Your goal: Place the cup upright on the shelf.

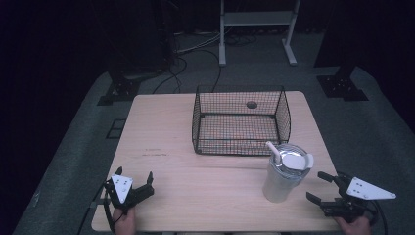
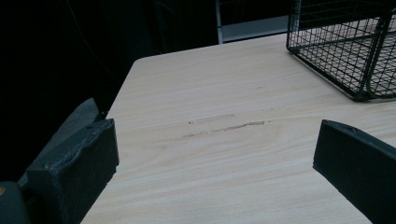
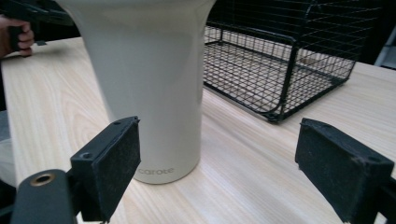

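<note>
A white tumbler (image 1: 283, 176) with a lid and straw stands upright on the wooden table (image 1: 176, 147), near the front right. Its cream body (image 3: 149, 88) rises just beyond my right gripper's jaws in the right gripper view. My right gripper (image 1: 320, 186) sits open at the table's front right edge, just right of the tumbler, holding nothing. At the front left my left gripper (image 1: 134, 177) is open too, with bare tabletop between its jaws (image 2: 215, 154). A black wire basket (image 1: 241, 120) stands empty at the table's back centre.
The basket's near corner (image 2: 359, 51) lies ahead and to the right of the left gripper. Beyond the table are dark floor, cables (image 1: 181, 68) and a white stand (image 1: 257, 29). A hand (image 3: 16, 37) shows at far left in the right gripper view.
</note>
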Demonstrator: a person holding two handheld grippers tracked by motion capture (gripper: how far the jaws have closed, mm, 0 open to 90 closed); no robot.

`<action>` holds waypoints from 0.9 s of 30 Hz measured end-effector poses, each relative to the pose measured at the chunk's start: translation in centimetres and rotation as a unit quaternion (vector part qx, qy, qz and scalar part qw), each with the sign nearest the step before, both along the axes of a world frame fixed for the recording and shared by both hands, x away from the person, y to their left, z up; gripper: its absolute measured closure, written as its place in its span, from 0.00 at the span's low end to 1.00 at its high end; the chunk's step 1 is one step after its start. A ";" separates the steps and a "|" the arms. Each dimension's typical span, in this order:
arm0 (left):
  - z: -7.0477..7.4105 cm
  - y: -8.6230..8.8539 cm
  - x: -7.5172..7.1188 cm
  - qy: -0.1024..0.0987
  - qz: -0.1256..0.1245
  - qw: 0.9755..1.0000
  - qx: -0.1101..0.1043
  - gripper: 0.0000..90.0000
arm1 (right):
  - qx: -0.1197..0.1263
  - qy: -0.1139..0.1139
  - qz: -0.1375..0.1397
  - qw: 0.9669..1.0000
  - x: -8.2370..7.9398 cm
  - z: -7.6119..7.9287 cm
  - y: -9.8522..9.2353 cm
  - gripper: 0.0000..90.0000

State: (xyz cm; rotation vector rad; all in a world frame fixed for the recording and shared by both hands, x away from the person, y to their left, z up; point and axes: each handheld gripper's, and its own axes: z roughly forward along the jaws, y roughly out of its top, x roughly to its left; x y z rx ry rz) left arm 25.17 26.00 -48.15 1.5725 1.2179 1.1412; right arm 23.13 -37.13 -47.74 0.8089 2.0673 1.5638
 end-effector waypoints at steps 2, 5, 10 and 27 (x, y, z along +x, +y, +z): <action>0.0 0.0 0.1 0.000 0.004 1.000 0.000 0.00 | 0.003 0.004 0.005 1.000 0.0 0.0 0.1 0.15; 0.0 -0.1 0.2 -0.003 0.007 1.000 -0.003 0.00 | 0.007 0.005 0.015 1.000 0.0 0.2 0.4 0.14; -0.1 -0.1 0.2 -0.005 0.002 1.000 0.002 0.00 | 0.002 0.004 0.034 0.999 -0.1 0.8 1.4 0.14; 0.2 0.0 -0.4 -0.012 0.004 1.000 0.004 0.00 | 0.012 0.015 0.086 0.996 1.2 1.9 5.0 0.14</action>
